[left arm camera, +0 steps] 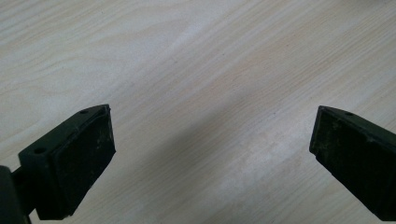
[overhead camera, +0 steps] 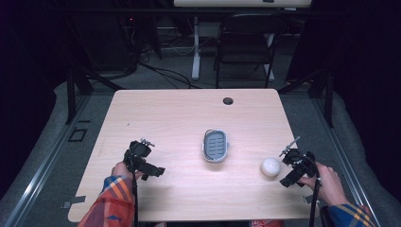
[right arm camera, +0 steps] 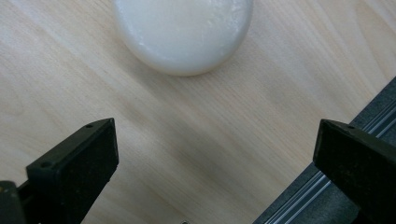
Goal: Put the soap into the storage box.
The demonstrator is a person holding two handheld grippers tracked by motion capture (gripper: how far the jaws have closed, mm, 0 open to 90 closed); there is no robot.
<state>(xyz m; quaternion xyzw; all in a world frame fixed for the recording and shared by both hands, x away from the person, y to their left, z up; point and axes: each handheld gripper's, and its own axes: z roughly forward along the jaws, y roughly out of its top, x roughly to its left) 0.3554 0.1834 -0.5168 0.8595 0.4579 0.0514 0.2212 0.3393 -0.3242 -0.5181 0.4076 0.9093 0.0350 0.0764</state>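
Step in hand: approach, by my reading; right gripper (overhead camera: 287, 166) sits just beside the round white smooth-surfaced ball (overhead camera: 270, 167), not touching it.
Ball position: on the pale wooden table (overhead camera: 179, 118), near its right front edge; in the right gripper view the ball (right arm camera: 183, 32) lies ahead of the jaws, not between them.
Right gripper state: jaws spread wide, nothing held.
Left gripper (overhead camera: 150, 169): jaws wide apart over bare wood, empty, well apart from the ball.
Other item: grey oval slotted tray (overhead camera: 215, 145) at table centre, empty; probable destination.
Next move needs: advance until the ball sits between the pads, then close gently; a round ball may roll off.
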